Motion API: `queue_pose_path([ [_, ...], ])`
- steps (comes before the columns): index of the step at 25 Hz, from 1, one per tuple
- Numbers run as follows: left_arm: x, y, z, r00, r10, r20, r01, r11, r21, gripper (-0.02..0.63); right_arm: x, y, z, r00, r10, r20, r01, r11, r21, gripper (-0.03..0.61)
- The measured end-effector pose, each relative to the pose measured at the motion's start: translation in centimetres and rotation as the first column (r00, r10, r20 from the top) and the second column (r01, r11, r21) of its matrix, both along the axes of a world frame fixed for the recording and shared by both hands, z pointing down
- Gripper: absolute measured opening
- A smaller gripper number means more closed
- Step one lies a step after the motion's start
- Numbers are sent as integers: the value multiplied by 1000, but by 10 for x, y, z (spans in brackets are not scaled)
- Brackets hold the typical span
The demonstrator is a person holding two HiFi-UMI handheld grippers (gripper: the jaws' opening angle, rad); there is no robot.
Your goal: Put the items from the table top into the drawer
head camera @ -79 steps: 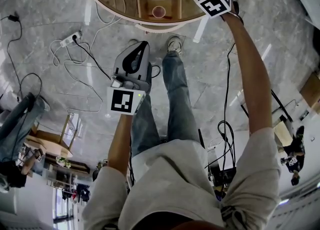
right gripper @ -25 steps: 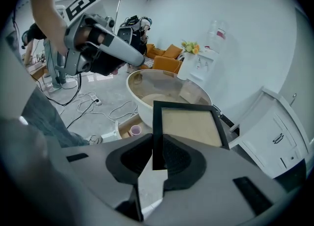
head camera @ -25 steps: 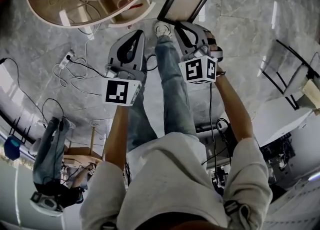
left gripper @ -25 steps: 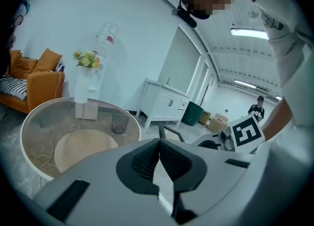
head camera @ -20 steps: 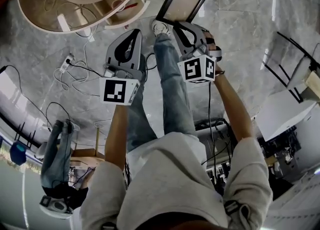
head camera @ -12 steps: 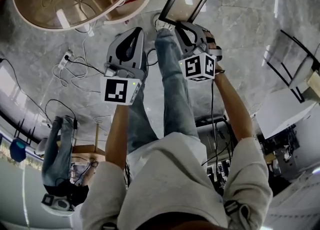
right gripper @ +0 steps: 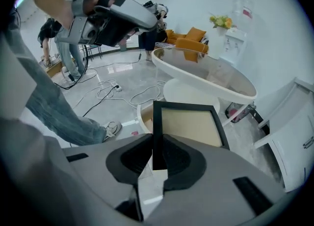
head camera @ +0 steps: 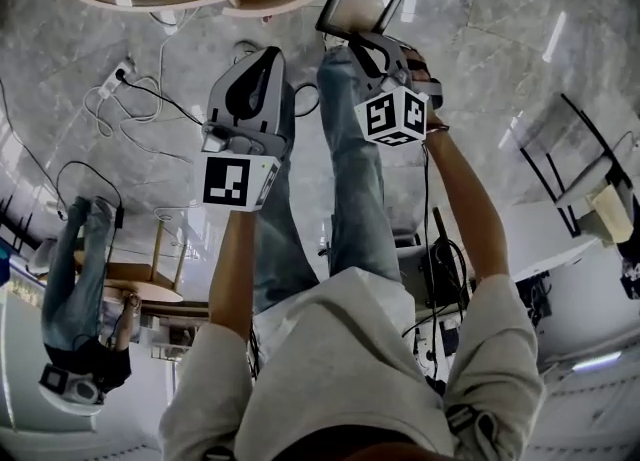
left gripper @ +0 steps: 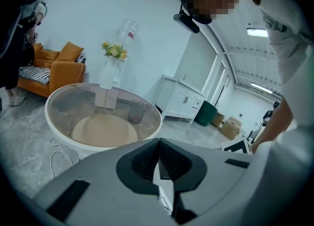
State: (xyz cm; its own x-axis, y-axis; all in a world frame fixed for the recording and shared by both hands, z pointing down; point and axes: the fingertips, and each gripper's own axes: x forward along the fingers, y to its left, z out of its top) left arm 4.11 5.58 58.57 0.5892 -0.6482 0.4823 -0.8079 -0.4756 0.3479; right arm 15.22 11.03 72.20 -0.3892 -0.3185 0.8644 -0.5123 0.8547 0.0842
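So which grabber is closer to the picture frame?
Right. The right gripper clamps the picture frame by its edge; the left gripper is beside it, apart, shut and empty.

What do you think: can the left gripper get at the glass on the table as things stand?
Probably yes. The left gripper is empty and points toward the table, with nothing standing between it and the glass. Its jaws are together, though, so they would have to open first.

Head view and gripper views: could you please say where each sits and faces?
Head view: on the head, facing steeply down; torso, legs, arms, left gripper, right gripper.
Left gripper view: on that gripper, facing the round table; shut jaws.
Right gripper view: along jaws clamping the picture frame; a leg.
All share the round table.
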Motion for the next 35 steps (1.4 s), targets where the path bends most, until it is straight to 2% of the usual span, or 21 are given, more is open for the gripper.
queue_pose_path([
  [8,-52,8,19,991,-134,7,134,991,-21,15,-35,-12,68,977,-202,-63,198,979,-54,83],
  [14,-73,18,36,978,-207,16,207,978,-39,16,-34,-18,125,932,-333,-147,316,940,-127,84],
  [24,-87,19,46,971,-241,9,241,969,-55,15,-34,-40,175,863,-425,-272,369,900,-233,84],
  [32,-99,16,51,970,-245,7,245,968,-58,15,-39,-43,204,827,-459,-325,370,879,-301,84],
  [35,-103,17,54,968,-251,8,251,966,-64,15,-48,-46,205,804,-491,-336,392,862,-321,84],
])
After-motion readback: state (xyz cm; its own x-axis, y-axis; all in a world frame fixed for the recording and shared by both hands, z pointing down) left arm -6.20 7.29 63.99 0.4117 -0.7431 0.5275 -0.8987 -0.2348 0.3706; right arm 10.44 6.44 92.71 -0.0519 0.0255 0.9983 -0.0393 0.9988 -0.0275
